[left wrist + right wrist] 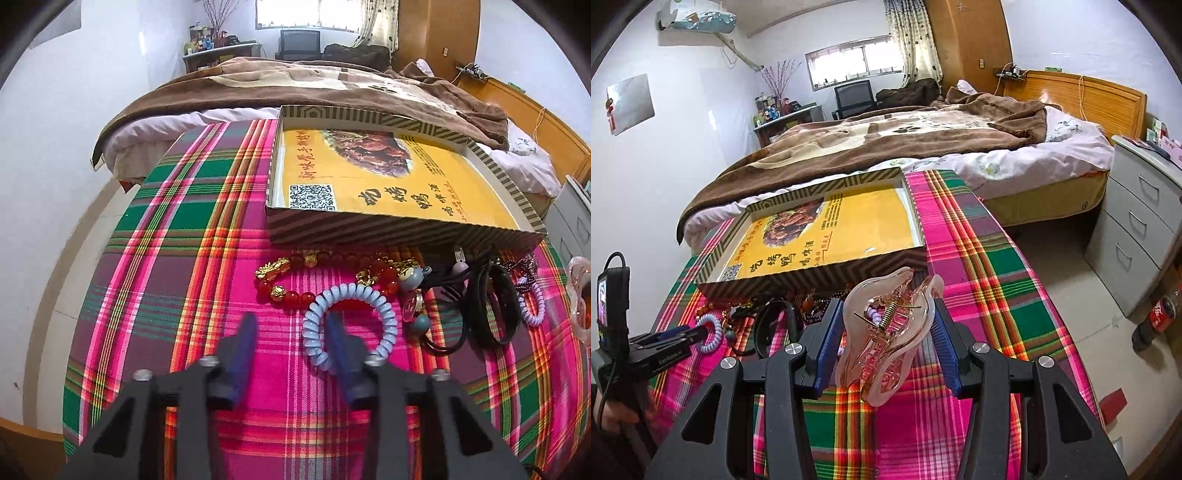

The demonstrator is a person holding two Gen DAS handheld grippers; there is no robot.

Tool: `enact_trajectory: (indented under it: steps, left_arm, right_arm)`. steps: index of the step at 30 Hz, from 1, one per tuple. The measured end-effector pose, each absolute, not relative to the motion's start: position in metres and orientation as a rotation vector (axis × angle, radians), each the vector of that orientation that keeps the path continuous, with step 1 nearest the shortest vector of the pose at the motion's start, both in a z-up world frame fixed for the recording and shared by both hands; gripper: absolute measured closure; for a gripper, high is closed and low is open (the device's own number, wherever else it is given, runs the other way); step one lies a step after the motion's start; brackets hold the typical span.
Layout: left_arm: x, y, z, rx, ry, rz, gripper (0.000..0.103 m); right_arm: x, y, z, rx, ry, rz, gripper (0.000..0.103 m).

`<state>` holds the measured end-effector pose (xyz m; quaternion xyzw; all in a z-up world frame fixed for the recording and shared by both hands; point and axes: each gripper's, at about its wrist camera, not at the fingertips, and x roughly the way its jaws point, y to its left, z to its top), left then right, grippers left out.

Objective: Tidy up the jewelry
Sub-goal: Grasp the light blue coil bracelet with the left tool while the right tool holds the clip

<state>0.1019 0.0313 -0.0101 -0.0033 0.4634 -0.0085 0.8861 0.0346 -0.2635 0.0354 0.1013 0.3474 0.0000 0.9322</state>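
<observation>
**Left and right wrist views: two pieces of jewelry on the near side of the box.**

The pale blue coil hair tie [369, 295] lies flat on the plaid cloth [184, 258], just in front of the box's [332, 229] near wall. It overlaps the red bead bracelet [295, 297] on its box side. The black hair ties [495, 306] lie beside it along the same wall.

The left gripper [291, 317] points down at the coil and straddles its left arc, with one finger inside the ring and the other outside. The jaws stand partly open. The gap is wider than the coil strand, and no pad visibly presses on it, so nothing is held yet. The strand runs roughly along the fingers, so closing the jaws should pinch it across its thickness.

The pink transparent hair clip [886, 332] sits clamped between the pads of the right gripper [886, 302], on the near side of the box toward its right end. Its long axis runs along the fingers and points toward the box.

The box floor is bare. The right hand, already loaded, appears better placed to make the first deposit by carrying the clip forward over the near wall.
</observation>
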Motion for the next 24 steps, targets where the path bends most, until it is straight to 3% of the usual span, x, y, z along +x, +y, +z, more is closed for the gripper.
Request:
enact_trajectory:
  steps: [4,7,24]
  left_arm:
    - [0.099,0.032,-0.006,-0.013,0.95,-0.019,0.092]
    - [0.096,0.034,0.002,-0.024,0.93,-0.025,0.096]
    - [0.084,0.038,0.064,-0.035,0.816,-0.116,0.096]
  right_arm:
    - [0.035,-0.263,0.037,0.202,0.709,-0.002,0.055]
    - [0.034,-0.263,0.039,0.198,0.702,-0.005,0.055]
    - [0.03,-0.26,0.085,0.17,0.593,0.016,0.055]
